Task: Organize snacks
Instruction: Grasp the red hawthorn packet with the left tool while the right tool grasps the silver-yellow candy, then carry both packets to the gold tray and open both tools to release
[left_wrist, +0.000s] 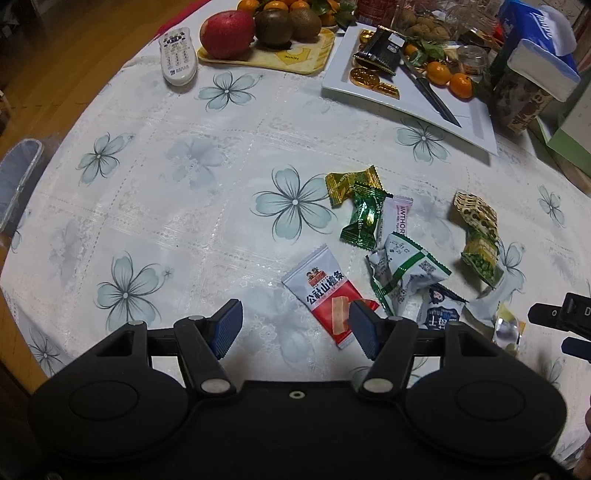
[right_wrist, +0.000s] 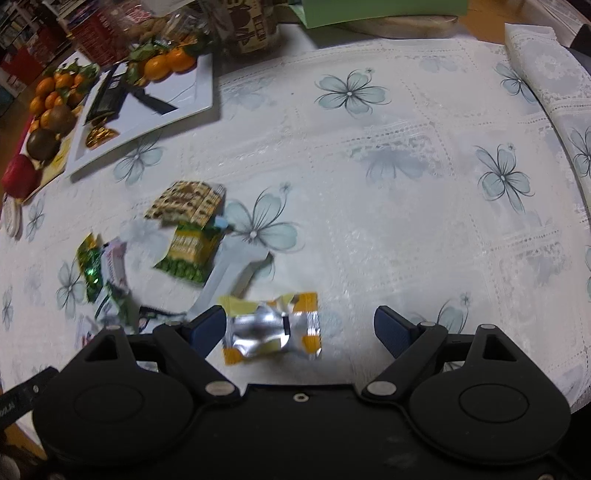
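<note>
The left gripper (left_wrist: 295, 323) stands wide, gripping nothing, its right pad over a red-and-white snack packet (left_wrist: 330, 295) on the floral tablecloth (left_wrist: 166, 206). The right gripper (right_wrist: 300, 328) is also wide apart, a silver-and-yellow wrapper (right_wrist: 273, 326) lying loose between its fingers. Other snacks (left_wrist: 402, 240) lie scattered just beyond; farther off sits a white tray (left_wrist: 373, 99).

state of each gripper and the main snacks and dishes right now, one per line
left gripper: open, empty, over the table
right gripper: open, silver and yellow packet between its fingers, not gripped
red and white hawthorn packet: sealed, flat on tablecloth
white plate: holds knife, gold coins, tangerines
</note>
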